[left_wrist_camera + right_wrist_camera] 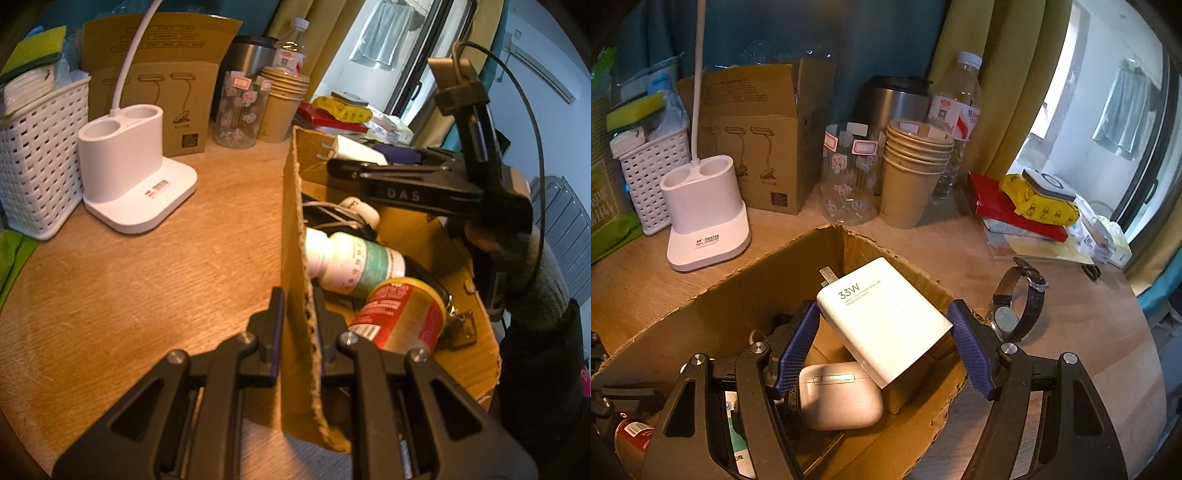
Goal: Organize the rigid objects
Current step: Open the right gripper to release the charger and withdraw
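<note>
Cardboard box (pixel 295 236) on desk (pixel 147 266): left gripper (pixel 299 325) fingers clamp its wall; bottle (pixel 351 264), can (pixel 402 314) inside. Right wrist view: right gripper (pixel 886 345) fingers spread wide, charger (pixel 882 317) between them over box, touching left pad; contact with right pad unclear. Watch (pixel 1015 306) beside box.

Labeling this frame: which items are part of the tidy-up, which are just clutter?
In play: cardboard box, 33W charger, earbud case, white bottle, red can, watch.
Clutter: lamp base, paper cups, glass jar, white basket.
</note>
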A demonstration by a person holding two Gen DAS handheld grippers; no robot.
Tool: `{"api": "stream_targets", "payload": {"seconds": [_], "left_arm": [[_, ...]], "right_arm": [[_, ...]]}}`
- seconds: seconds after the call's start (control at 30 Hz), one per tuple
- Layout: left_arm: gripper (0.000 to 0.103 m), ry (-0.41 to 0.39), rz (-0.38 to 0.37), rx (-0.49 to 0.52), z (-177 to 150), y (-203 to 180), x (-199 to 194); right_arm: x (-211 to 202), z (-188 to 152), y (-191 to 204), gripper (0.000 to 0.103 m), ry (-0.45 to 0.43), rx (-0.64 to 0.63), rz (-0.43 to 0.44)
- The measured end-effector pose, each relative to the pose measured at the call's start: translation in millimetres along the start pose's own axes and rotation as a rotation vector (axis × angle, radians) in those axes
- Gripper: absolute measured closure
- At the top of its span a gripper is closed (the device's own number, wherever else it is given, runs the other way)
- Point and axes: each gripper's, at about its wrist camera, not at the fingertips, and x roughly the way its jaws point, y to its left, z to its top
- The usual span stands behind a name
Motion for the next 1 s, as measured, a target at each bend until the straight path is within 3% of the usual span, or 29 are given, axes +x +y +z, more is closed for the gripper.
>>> {"api": "stream_targets", "payload": {"seconds": [0.27, 0.87, 1.0], "left_arm": [[0.089, 0.000, 0.000, 0.000, 0.0, -0.1, 0.0], [0.088, 0.002, -0.001, 0.002, -0.3, -1.4, 0.1], [0.088, 0.002, -0.001, 0.002, -0.2, -1.0, 0.4]], "right_arm": [[1.5, -0.8, 6.7, 0.028, 0.025, -0.039, 0.010], [-24.9, 5.0, -18.3, 0.027, -0.073, 0.062, -0.016], [-35.2, 4.8, -27.9, 0.020, -0.115, 0.093, -0.028]]}}
